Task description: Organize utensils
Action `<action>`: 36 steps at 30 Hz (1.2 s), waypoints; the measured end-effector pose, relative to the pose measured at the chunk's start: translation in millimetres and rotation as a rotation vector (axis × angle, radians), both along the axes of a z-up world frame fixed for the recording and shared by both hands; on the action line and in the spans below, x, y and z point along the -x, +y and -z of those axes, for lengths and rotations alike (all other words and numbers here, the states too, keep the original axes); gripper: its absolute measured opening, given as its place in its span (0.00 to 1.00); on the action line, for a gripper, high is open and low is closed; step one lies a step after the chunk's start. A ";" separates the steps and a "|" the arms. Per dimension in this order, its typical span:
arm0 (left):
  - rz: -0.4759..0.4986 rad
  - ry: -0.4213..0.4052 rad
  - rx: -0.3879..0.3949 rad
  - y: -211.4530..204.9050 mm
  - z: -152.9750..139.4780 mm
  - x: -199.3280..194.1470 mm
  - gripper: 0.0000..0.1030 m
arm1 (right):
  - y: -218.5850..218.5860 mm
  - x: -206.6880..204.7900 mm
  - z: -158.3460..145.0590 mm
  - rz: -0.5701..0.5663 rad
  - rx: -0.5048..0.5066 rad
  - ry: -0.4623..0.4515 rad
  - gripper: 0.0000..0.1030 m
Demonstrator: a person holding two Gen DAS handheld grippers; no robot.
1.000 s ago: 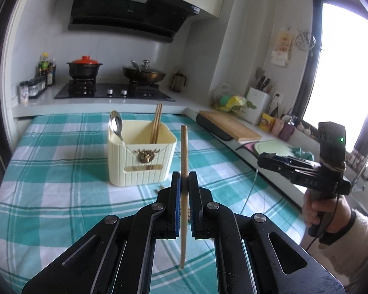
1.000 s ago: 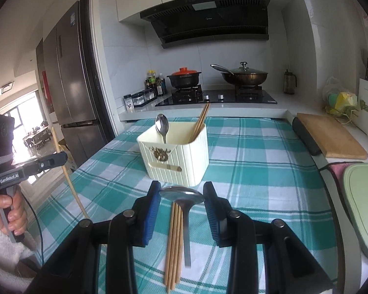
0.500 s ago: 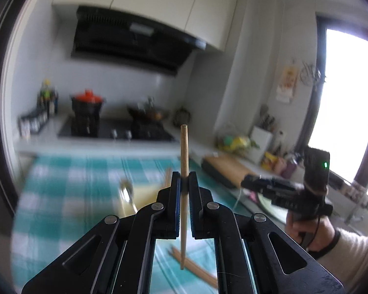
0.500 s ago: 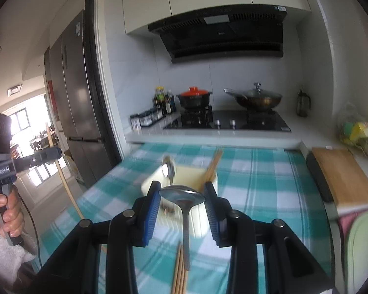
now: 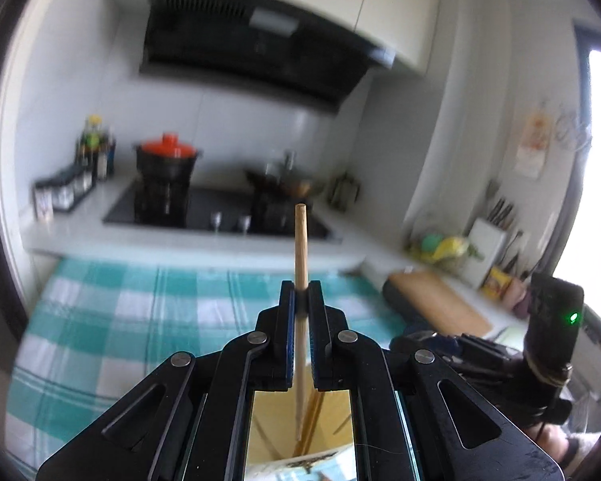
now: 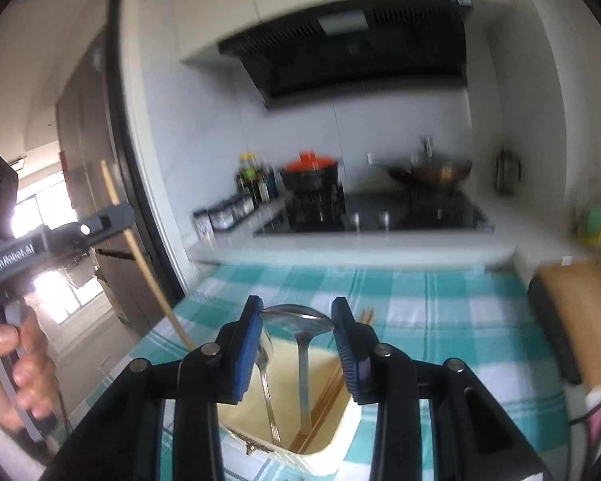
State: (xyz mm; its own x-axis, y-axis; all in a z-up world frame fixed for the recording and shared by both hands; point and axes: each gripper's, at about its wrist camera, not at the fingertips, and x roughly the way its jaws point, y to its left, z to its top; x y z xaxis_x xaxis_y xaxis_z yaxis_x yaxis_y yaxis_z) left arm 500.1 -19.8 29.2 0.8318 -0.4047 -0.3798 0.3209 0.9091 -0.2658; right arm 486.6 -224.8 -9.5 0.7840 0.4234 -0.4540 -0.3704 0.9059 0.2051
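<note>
Both grippers are up and over the cream utensil holder point(image 6: 300, 413) now, where a second ago they hung low near the front edge of the checked table point(image 6: 440, 312). The left gripper point(image 5: 301, 300) stays clamped tight on 1 wooden chopstick point(image 5: 300, 240), held upright, its lower tip hanging above the holder's open mouth. The right gripper point(image 6: 298, 316) carries the steel spoon point(image 6: 296, 316), bowl pinched between half-open jaws, handle hanging into the holder beside another spoon point(image 6: 266, 364) (chopsticks already lean inside). Next, I'd judge: lower and release both.
</note>
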 end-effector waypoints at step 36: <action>-0.122 0.473 -0.224 -43.8 234.9 155.7 0.97 | -110.7 170.2 201.1 0.287 0.327 0.366 0.65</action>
State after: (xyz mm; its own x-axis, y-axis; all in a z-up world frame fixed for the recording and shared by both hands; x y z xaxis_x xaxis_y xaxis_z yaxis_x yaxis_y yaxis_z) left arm 344.4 -63.6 -205.7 0.5849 -0.1819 -0.7904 0.1022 0.9833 -0.1507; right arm 316.3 -335.6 -210.7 0.6139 0.0081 -0.7893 -0.0577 0.9977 -0.0346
